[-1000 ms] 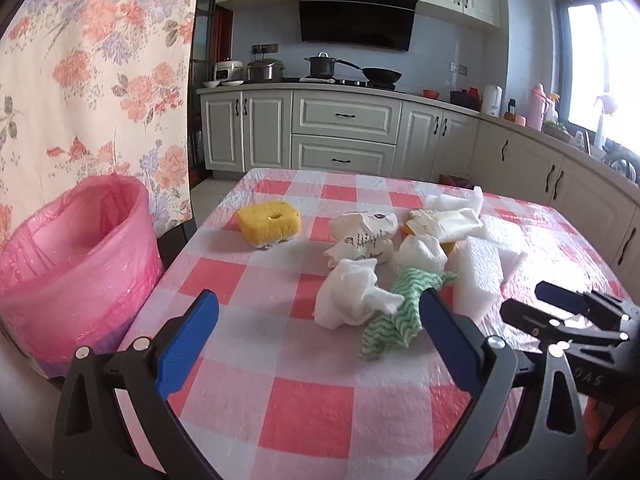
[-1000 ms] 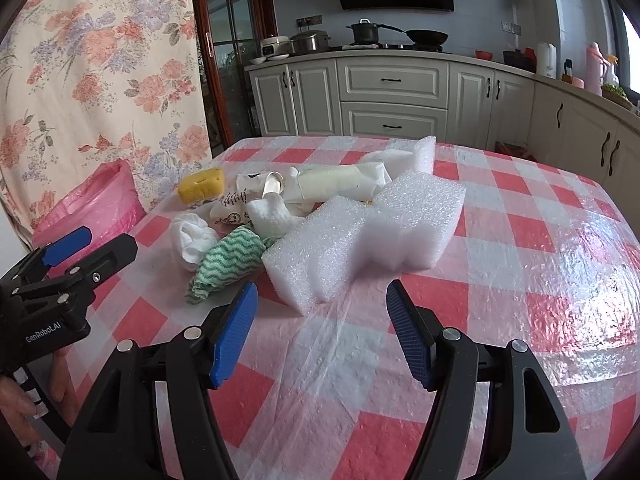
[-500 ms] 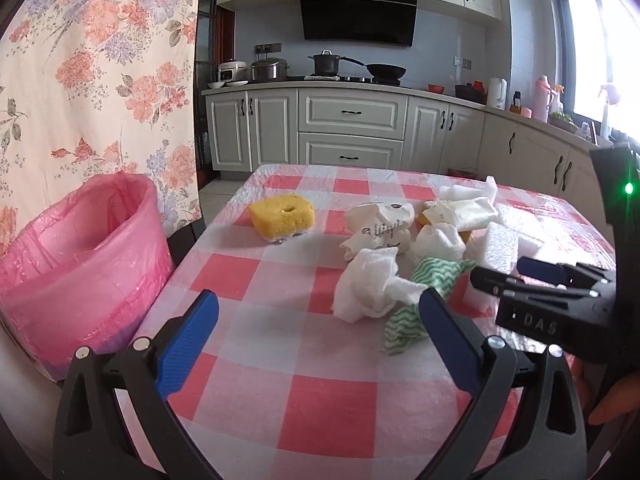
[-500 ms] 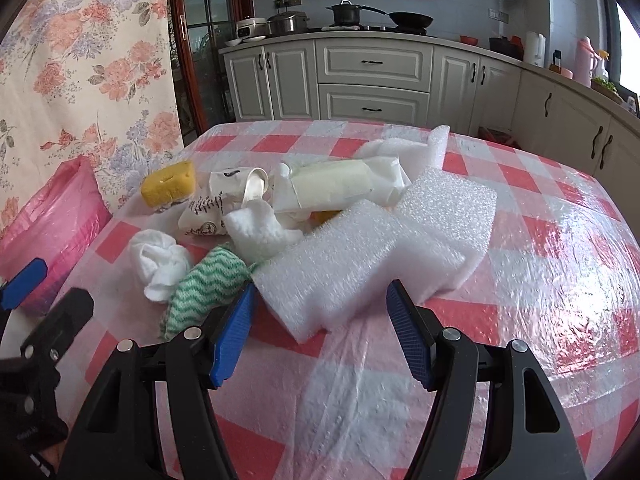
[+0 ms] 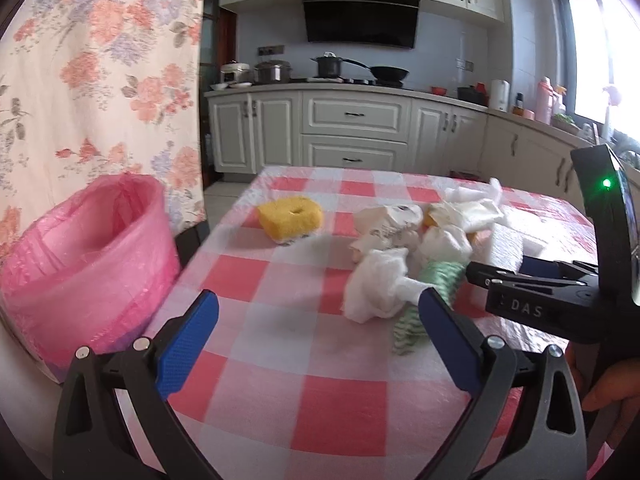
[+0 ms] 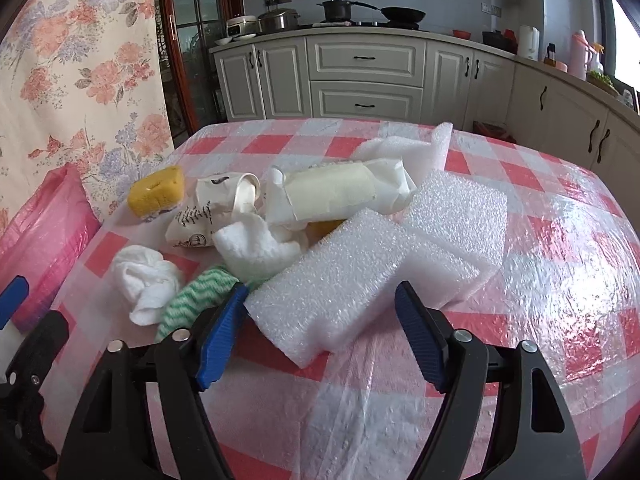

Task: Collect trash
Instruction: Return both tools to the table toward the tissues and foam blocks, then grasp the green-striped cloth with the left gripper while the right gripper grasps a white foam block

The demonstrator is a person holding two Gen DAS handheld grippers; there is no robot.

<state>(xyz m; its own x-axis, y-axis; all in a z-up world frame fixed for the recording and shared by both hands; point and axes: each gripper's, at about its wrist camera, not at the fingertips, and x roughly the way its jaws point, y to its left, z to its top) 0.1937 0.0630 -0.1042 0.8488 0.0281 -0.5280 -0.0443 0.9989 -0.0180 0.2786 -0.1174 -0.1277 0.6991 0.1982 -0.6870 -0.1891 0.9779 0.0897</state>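
Note:
Trash lies heaped on a red-checked table (image 6: 560, 280): a white foam block (image 6: 340, 280), a crumpled white tissue (image 5: 376, 284), a green zigzag cloth (image 6: 192, 300), a crushed paper cup (image 6: 208, 216), a paper-wrapped roll (image 6: 332, 192) and a yellow sponge (image 5: 290, 218). My right gripper (image 6: 320, 292) straddles the foam block's near end, and its jaws are closing; the pads flank the foam without clearly pressing it. Nearer the table's left edge, my left gripper (image 5: 320, 300) stands open and holds nothing. The tissue lies just beyond its right finger.
A bin lined with a pink bag (image 5: 80, 248) stands off the table's left edge, beside a flowered curtain (image 5: 100, 80). Kitchen cabinets (image 6: 364, 76) and a stove with pans run along the far wall. A hand (image 5: 612, 384) holds the right gripper at the lower right.
The right gripper has pushed forward and leftward toward the pile, so the foam block's near end now sits between its jaws, which have narrowed a little. The left gripper has stayed put.

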